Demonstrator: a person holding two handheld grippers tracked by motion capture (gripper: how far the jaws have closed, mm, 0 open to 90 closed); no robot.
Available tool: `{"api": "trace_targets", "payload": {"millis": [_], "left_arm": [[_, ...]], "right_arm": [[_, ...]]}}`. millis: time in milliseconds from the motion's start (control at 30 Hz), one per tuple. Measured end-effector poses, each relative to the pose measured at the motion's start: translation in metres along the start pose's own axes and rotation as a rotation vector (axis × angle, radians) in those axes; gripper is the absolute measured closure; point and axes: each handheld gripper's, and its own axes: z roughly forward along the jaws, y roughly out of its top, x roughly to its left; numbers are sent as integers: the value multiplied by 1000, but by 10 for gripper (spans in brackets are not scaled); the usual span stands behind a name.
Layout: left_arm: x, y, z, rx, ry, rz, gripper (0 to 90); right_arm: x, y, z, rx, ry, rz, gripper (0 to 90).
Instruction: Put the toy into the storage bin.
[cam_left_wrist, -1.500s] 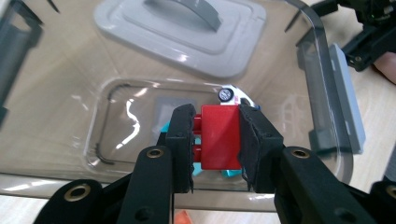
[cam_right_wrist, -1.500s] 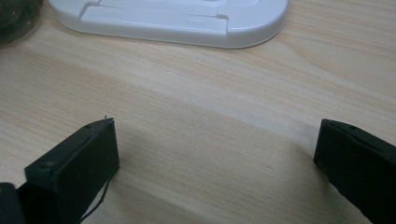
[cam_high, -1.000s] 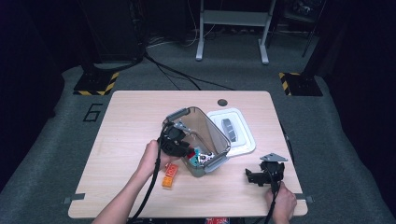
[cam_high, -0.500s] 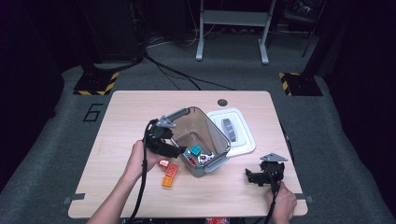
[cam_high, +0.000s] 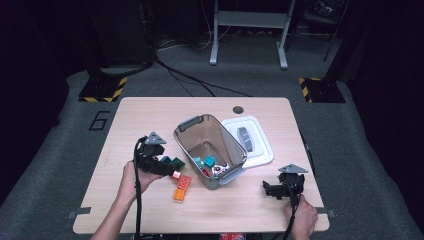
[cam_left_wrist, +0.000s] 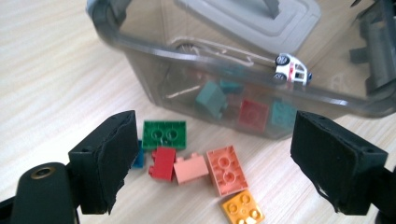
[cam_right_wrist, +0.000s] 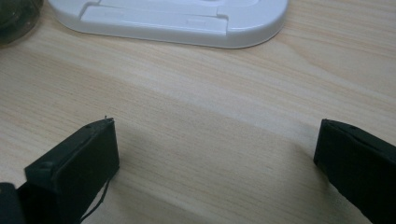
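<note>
**Left gripper hovering open over loose bricks beside the bin**

While the person's left hand is holding it low over the pale wooden table (cam_high: 150, 215), the left gripper (cam_left_wrist: 210, 158) is standing with its jaws spread wide, having just been opening, and nothing is being pressed between them. Between and just ahead of the jaws, a small cluster of plastic building bricks is lying on the wood: a flat green brick (cam_left_wrist: 164, 134), a red brick (cam_left_wrist: 162, 163), a salmon-pink brick (cam_left_wrist: 191, 168), a coral-orange square brick (cam_left_wrist: 226, 169) and a yellow-orange brick (cam_left_wrist: 242, 208) nearest the gripper. Just beyond them, the smoky translucent grey plastic bin (cam_high: 186, 141) is sitting upright, holding more bricks and a small white toy car (cam_left_wrist: 292, 68). Beyond the bin, its white rectangular lid (cam_high: 262, 152) is lying flat on the table.

The right gripper (cam_right_wrist: 215, 163), well apart on the bin's far side, is resting over bare wood with its jaws also wide apart and empty, the lid's edge lying ahead of it.
</note>
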Motion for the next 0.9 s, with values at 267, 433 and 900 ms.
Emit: {"api": "trace_targets", "payload": {"millis": [267,433,900], "left_arm": [[2,-29,12,31,52,-31,115],[-2,-50,24,72,101,-20,64],[-24,-79,67,151,104,-12,0]], "right_arm": [[0,0,0,0,0,0,0],[0,0,0,0,0,0,0],[0,0,0,0,0,0,0]]}}
